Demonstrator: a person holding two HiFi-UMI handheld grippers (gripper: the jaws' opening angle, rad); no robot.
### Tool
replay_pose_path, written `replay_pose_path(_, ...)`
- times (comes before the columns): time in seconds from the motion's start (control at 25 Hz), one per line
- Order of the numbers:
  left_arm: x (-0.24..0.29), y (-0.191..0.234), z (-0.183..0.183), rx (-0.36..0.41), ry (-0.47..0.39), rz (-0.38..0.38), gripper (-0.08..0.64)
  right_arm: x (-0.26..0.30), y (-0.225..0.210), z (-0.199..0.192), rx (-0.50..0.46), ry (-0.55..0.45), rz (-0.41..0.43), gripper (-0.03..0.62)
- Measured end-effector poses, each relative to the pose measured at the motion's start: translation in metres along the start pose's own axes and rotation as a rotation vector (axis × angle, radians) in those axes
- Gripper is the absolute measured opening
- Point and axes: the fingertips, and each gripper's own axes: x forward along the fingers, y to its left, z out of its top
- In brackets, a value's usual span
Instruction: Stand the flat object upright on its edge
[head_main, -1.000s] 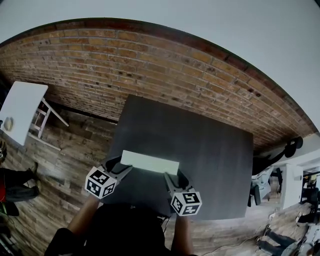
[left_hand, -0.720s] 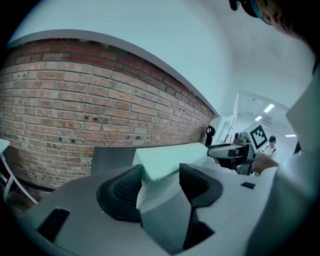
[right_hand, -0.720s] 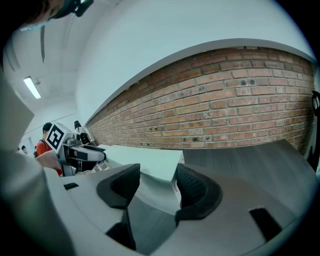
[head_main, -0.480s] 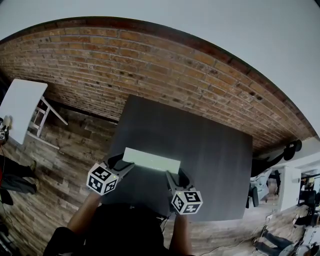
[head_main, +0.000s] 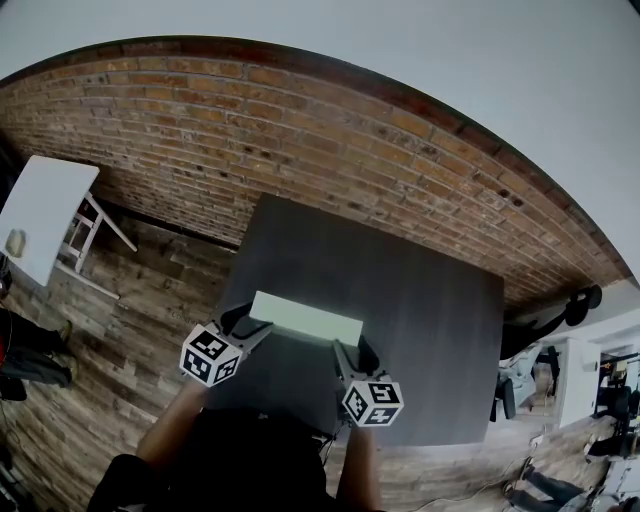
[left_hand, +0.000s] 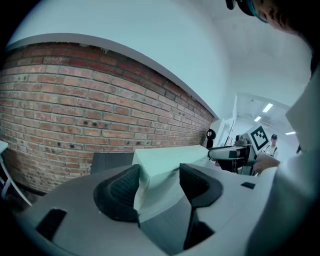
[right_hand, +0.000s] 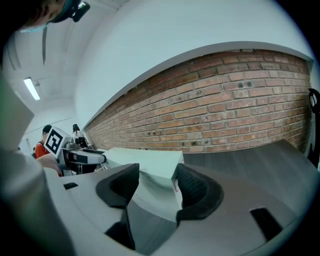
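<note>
Across the back, a brick wall (head_main: 300, 130); below it, plank floor (head_main: 130, 330). On the floor, a dark table (head_main: 420, 300), and well apart to its left a small white table (head_main: 45, 215). Over the dark table's near left part, a long white box (head_main: 305, 317), held at both ends. Left gripper (head_main: 243, 324) clamped on the left end, right gripper (head_main: 349, 350) on the right end. From the head, near table edge hidden behind marker cubes and the person's arms.

From the left gripper (left_hand: 159, 185), jaws pressed on either side of the box (left_hand: 170, 159), with the right gripper (left_hand: 231, 152) at the far end. From the right gripper (right_hand: 157, 186), jaws likewise tight on the box (right_hand: 150, 161), with the left gripper (right_hand: 82, 156) beyond. Pale top face tilted toward both cameras, seemingly lifted off the table, though no underside contact visible. Box ends covered by the jaws in the head view, plain only in the gripper views.
</note>
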Motion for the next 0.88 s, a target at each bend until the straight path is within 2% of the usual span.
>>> replay_pose_path(0.48,0.000,-0.001,0.001,0.077,0.001,0.019,0.245,0.000,0.000,0.002,-0.046,0.020,-0.002,0.262)
replay_pose_path(0.88,-0.012,0.002,0.018,0.071,-0.079,0.037,0.245,-0.015,-0.007,0.020,-0.022,-0.079,-0.067,0.262)
